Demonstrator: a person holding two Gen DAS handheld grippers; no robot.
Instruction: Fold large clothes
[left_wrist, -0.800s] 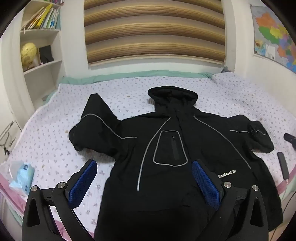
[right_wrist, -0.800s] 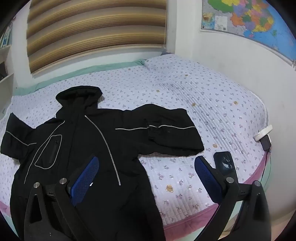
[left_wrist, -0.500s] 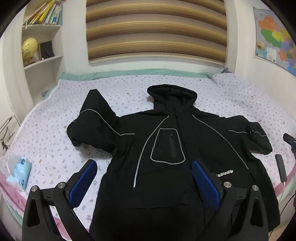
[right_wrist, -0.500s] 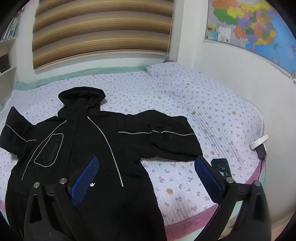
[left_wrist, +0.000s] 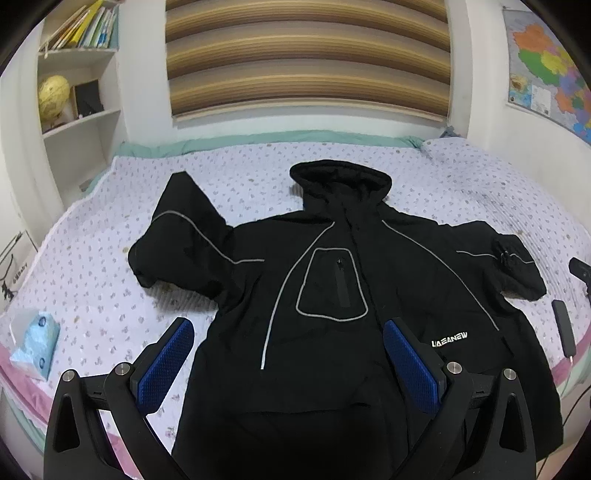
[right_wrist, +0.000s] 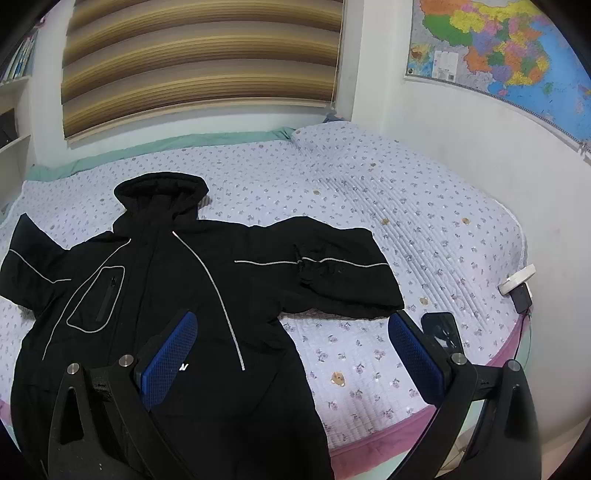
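The black jacket (left_wrist: 332, 314) lies face-up on the bed (left_wrist: 92, 258), hood pointing away, its long axis running straight ahead of both wide-spread, empty grippers, the left gripper (left_wrist: 288, 363) nearer one sleeve, the right gripper (right_wrist: 291, 358) nearer the other.

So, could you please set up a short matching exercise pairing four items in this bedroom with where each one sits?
Items:
1. black jacket
2. tissue pack
3. globe
4. map

Places:
A. on the shelf
B. on the wall
C. spread flat mid-bed
D. at the bed's left edge

Pairs: 1-C, 2-D, 3-A, 4-B
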